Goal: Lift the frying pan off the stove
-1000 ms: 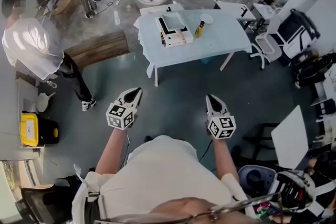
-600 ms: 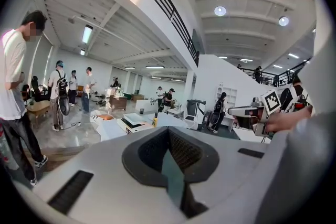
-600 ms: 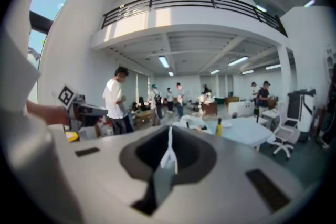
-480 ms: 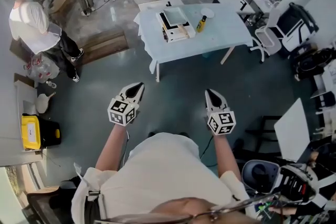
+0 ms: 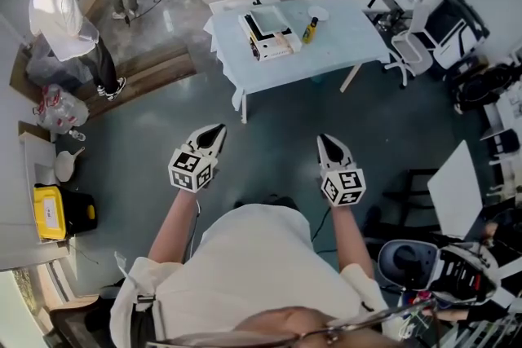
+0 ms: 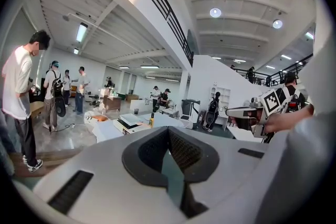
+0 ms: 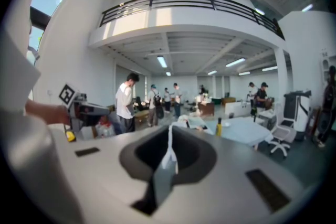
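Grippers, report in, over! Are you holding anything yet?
Left gripper shut, empty. Right gripper shut, empty. Frying pan not made out. Table ahead, across the floor, untouched.

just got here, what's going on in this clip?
A person stands on open floor with a gripper in each hand. The left gripper and the right gripper are both shut and empty, pointed toward a white table well ahead. On it sit a boxy appliance and a yellow bottle; I can't make out a frying pan. Nothing is being handled yet.
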